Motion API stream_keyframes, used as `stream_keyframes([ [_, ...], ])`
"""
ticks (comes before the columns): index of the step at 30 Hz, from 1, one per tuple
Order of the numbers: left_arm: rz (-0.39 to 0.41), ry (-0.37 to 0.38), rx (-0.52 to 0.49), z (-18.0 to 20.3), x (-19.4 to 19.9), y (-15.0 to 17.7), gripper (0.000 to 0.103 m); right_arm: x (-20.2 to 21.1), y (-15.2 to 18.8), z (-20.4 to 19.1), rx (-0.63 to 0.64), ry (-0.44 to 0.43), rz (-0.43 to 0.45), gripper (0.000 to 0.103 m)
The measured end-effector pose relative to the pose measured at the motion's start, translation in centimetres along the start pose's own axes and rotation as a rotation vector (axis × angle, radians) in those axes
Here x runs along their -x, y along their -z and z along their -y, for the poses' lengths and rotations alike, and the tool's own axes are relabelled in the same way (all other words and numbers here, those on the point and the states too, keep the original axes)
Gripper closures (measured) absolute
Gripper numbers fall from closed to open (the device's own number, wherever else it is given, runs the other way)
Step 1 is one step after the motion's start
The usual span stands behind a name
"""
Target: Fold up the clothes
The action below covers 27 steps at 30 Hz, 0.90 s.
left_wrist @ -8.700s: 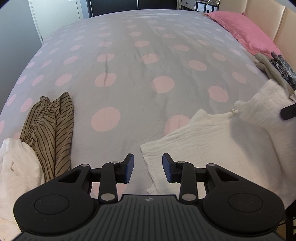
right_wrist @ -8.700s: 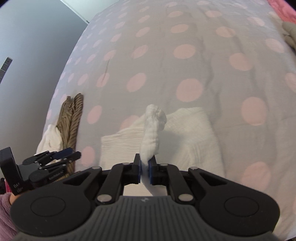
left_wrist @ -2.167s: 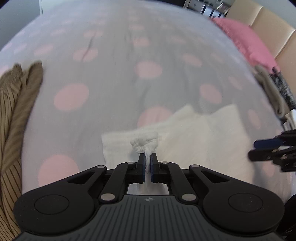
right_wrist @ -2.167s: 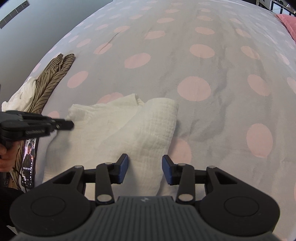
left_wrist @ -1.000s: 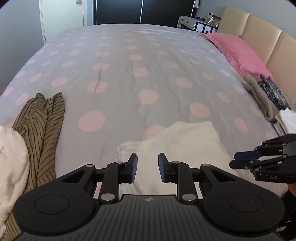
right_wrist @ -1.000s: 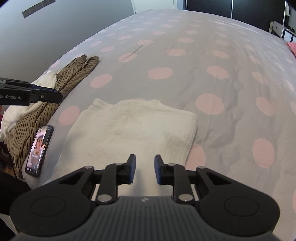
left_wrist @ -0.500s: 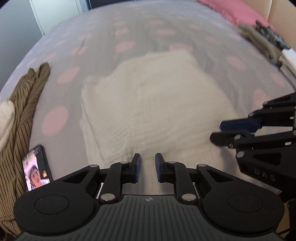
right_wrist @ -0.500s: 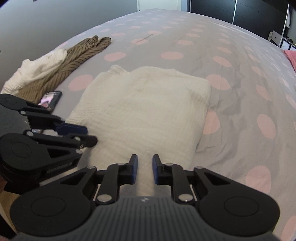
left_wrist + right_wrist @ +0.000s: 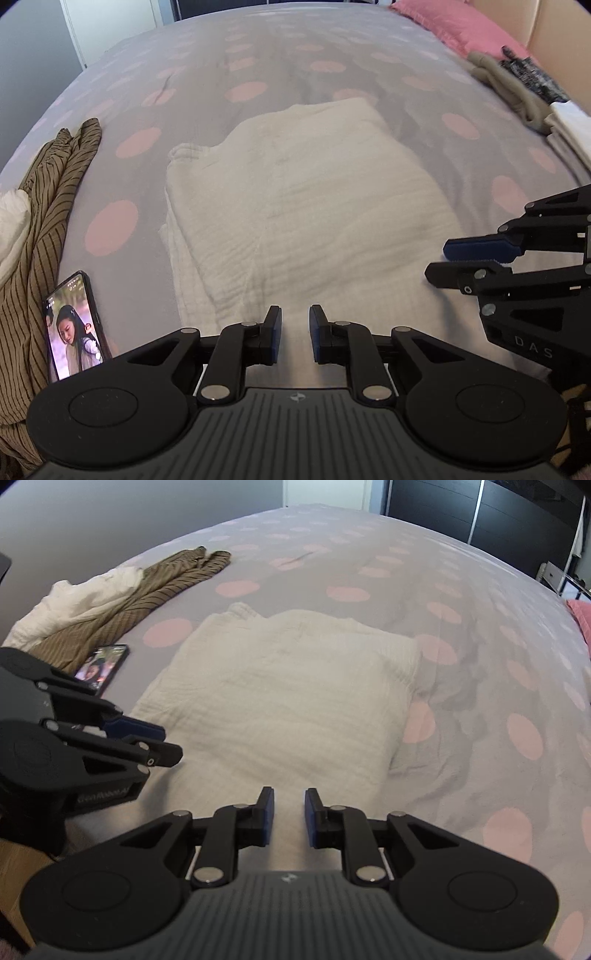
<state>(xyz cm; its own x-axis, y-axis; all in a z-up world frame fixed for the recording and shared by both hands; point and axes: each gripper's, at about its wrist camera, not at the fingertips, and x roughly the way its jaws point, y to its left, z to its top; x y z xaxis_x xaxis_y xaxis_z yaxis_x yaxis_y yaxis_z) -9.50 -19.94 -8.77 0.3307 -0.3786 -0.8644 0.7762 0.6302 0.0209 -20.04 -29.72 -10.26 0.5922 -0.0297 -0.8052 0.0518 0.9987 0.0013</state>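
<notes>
A cream crinkled garment (image 9: 306, 206) (image 9: 288, 705) lies folded into a rough rectangle on the polka-dot bedspread (image 9: 251, 88). My left gripper (image 9: 294, 330) hovers over its near edge, open, with nothing between the blue pads. My right gripper (image 9: 287, 814) is also open and empty, low over the garment's near right part. In the left wrist view the right gripper (image 9: 476, 256) enters from the right with a narrow gap. In the right wrist view the left gripper (image 9: 155, 744) comes in from the left.
A brown striped garment (image 9: 48, 206) (image 9: 162, 583) and a white one (image 9: 77, 594) lie at the bed's left edge. A phone (image 9: 75, 326) (image 9: 103, 666) with a lit screen rests beside them. Folded clothes (image 9: 517, 92) and a pink pillow (image 9: 454, 26) sit at the far right.
Both grippers let go of the cream garment, which now lies folded flat. In the last second both dropped low and came in over its near edge, side by side.
</notes>
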Motion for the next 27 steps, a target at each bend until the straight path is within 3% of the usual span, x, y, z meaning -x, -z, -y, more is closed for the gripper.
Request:
stream_keyframes([
  [6,-0.029,0.022,-0.020,-1.0,1.0,1.5,0.089,1.8,1.8,-0.3,0.006,-0.059,-0.060,0.083],
  [13,-0.183,-0.040,-0.009,-1.4,-1.2,3.8,0.089,-0.6,4.0,-0.5,0.013,-0.040,-0.205,0.083],
  [16,-0.196,-0.044,0.007,-1.7,-1.4,3.9,0.089,-1.3,4.3,-0.4,0.016,-0.039,-0.223,0.083],
  [22,-0.127,-0.008,0.060,-2.7,0.2,2.5,0.089,-0.7,3.9,-0.6,0.029,-0.037,-0.219,0.083],
  [25,-0.086,0.015,0.090,-3.3,1.1,1.8,0.089,0.7,2.9,-0.1,0.013,-0.038,-0.162,0.081],
  [27,-0.058,0.031,0.110,-3.7,1.7,1.3,0.089,1.5,2.0,0.5,-0.019,-0.031,-0.122,0.074],
])
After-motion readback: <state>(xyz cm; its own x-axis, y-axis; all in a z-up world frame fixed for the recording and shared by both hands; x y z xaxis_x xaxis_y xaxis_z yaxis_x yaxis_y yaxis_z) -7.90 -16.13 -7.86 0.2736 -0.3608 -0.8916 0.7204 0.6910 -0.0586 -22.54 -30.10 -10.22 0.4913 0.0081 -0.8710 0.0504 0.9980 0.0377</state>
